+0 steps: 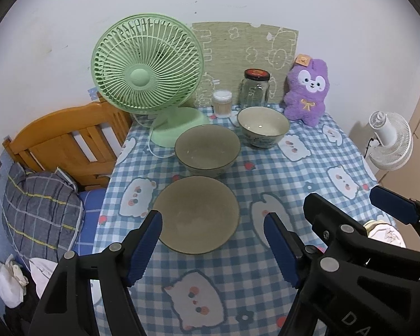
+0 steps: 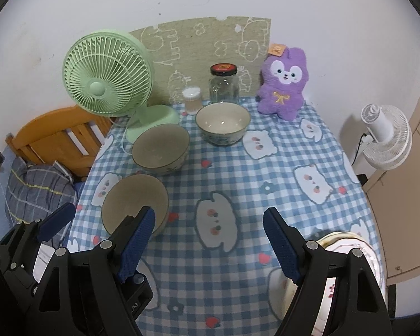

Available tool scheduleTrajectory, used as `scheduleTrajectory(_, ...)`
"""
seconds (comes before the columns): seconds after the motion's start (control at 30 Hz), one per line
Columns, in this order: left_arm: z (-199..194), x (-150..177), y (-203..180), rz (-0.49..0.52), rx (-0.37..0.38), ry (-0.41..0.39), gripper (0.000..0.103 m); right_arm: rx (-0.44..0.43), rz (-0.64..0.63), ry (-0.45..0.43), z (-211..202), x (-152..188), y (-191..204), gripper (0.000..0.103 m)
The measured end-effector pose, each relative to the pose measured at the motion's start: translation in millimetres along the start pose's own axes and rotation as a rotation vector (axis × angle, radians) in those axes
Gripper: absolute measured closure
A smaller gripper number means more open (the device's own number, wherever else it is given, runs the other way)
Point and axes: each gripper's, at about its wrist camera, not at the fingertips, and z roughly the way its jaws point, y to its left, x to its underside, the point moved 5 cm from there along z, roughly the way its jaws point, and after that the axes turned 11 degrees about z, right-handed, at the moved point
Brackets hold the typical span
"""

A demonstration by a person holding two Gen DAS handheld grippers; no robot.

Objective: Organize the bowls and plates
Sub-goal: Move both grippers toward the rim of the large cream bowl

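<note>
1. Far left, beside the table, a wooden headboard (image 1: 70, 140) stands over a plaid pillow (image 1: 39, 210).
2. A green fan (image 1: 147, 67) stands at the table's back left corner, on the blue checked cloth (image 1: 210, 294) printed with white animal faces.
3. My left tongs (image 1: 212, 247) hang over the near edge with the blue pads apart and nothing between them; they do not touch any dish.
4. The near bowl (image 1: 196, 214), greyish inside, sits just ahead of those tongs. A second grey bowl (image 1: 207, 149) stands close behind it, by the fan's base.
5. A swab tub (image 1: 222, 103) and a glass jar (image 1: 254, 88) with a black-and-red lid stand at the back; the lid's print is too small for me to read.
6. A cream bowl (image 1: 263, 130) with a dark pattern outside sits in front of the jar.
7. A purple plush (image 1: 306, 91) leans on the wall, with an orange tag at its ear; I cannot read it.
8. My right tongs (image 2: 208, 242) are also apart and empty, over bare cloth.
9. A stack of white plates (image 2: 347, 240) lies under their right finger, at the near right corner.
10. The letters "DA" show on the right tongs' body in the left view.
11. A white fan (image 2: 386, 137) stands off the table's right side.
</note>
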Motion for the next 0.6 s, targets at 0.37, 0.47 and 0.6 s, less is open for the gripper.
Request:
scheduleTrajectory(0.37,23.4,8.6,17.3,0.031,-0.042,-0.013,0.032,-0.005,-0.01,0.028,32.6,7.4,20.6,0.021)
scheduleTrajectory(0.47,33.6,10.1,21.4,0.009,-0.02,0.003,0.035,-0.007,-0.008,0.038,42.1,7.9,23.3,0.021)
scheduleTrajectory(0.6,46.9,13.3,26.2,0.0,-0.026,0.017,0.041,0.0,-0.017,0.057,55.9,9.8,26.1,0.024)
